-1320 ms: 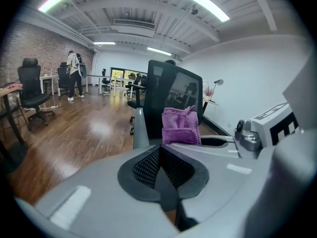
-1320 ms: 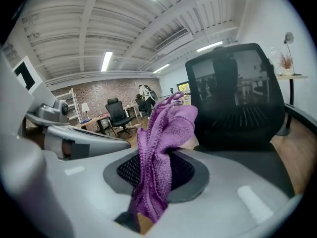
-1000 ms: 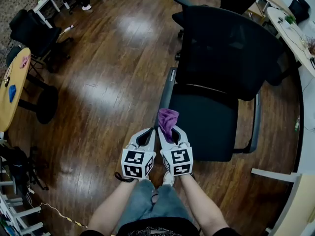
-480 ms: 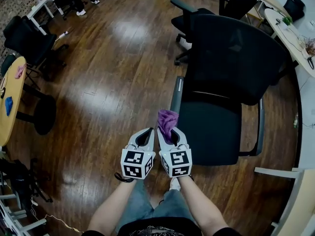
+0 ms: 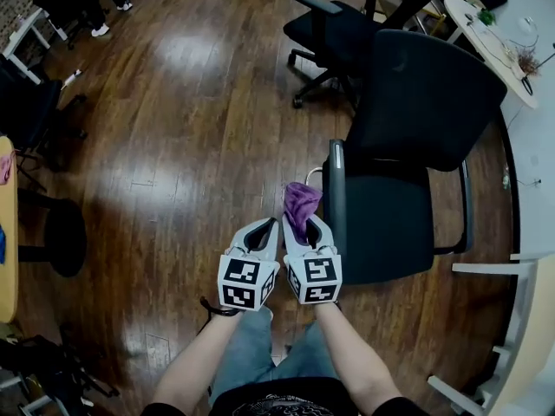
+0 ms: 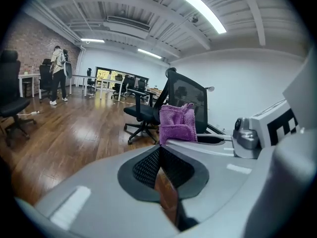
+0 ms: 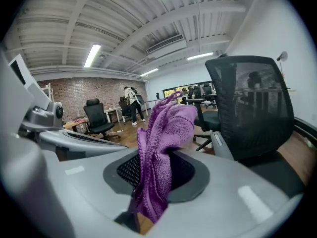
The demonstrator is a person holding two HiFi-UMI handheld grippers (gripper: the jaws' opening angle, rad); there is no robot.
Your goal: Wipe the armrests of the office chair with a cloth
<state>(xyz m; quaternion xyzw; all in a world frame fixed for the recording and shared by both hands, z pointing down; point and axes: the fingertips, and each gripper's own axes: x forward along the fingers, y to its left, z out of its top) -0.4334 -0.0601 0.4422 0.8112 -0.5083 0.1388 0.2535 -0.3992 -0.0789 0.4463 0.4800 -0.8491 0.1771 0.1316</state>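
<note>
A black office chair [image 5: 381,224] with a mesh backrest [image 5: 429,94] stands on the wooden floor. Its left armrest [image 5: 336,199] runs just right of the purple cloth [image 5: 301,201]. The right armrest [image 5: 466,206] is on the far side. My right gripper [image 5: 300,224] is shut on the cloth, which sticks up out of the jaws [image 7: 161,148]. The left gripper [image 5: 270,225] is beside it, shut with nothing in it [image 6: 159,145]. In the right gripper view the backrest [image 7: 252,103] and armrest [image 7: 221,145] lie to the right of the cloth.
A second black office chair [image 5: 334,29] stands behind the first. A white desk [image 5: 486,33] curves along the upper right, and white furniture [image 5: 512,319] sits at lower right. A dark stool [image 5: 65,237] and a round wooden table edge [image 5: 4,232] are at left. A person [image 6: 58,76] stands far off.
The view has swung round the chair: its left armrest now sits right beside the cloth, and the second chair has come into sight. Both grippers stay shut, side by side.
</note>
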